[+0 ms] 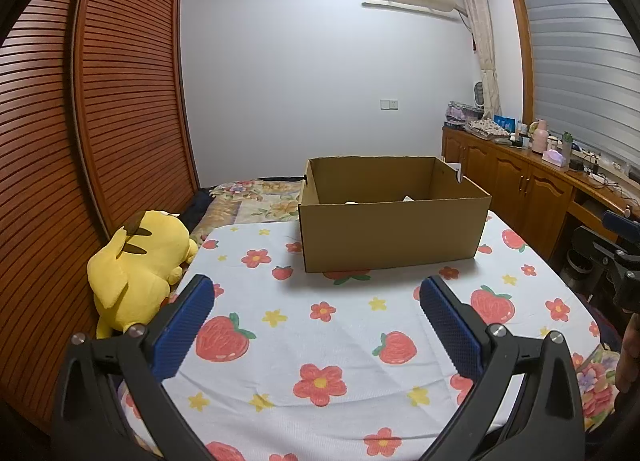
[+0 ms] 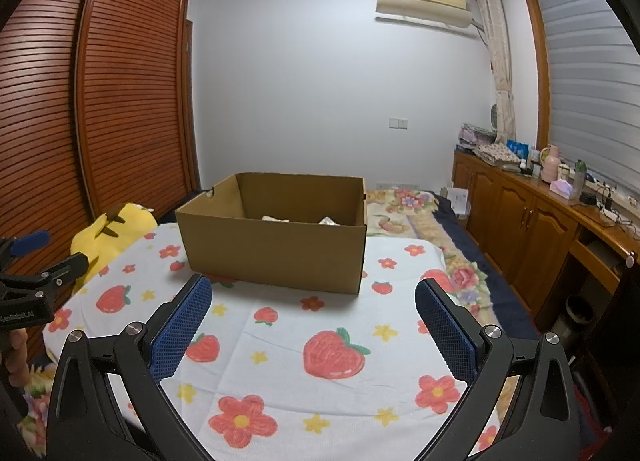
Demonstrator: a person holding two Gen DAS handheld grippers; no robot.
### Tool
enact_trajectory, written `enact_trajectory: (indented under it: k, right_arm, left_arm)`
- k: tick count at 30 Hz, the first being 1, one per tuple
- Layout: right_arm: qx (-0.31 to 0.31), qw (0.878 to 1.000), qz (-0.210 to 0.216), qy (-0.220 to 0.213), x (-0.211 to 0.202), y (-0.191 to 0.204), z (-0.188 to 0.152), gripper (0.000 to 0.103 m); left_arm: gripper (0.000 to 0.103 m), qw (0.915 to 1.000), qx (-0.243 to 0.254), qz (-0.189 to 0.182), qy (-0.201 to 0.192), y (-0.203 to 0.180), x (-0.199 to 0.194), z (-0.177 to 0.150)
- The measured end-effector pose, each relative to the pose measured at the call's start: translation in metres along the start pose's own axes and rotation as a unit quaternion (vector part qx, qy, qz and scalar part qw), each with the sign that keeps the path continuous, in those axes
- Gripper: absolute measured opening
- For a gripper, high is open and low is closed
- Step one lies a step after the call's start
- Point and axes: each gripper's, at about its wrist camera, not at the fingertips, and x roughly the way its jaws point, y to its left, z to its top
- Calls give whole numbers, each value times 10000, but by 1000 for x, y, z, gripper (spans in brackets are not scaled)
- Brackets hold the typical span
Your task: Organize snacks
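Both the left gripper (image 1: 316, 301) and right gripper (image 2: 313, 301) hover with jaws released and empty above the strawberry-print blanket (image 1: 340, 341). The cardboard box (image 1: 392, 229) sits ahead, pale packets (image 2: 276, 218) barely showing inside. Judging by this, approach over the near wall, descending squarely onto 1 packet.

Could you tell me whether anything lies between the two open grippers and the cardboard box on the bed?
Nothing visible does. Between the left gripper and the cardboard box there is only bare strawberry blanket, and the same holds for the right gripper. The yellow plush toy lies off to the left, clear of both paths.
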Motion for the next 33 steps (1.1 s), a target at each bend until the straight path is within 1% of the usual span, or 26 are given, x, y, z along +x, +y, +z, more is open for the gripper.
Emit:
enact_trajectory:
  k: [33]
  right_arm:
    - [6,10000,4,-2,0,0,0,103]
  left_arm:
    - [103,10000,-19,-17,-32,-1,-3,0]
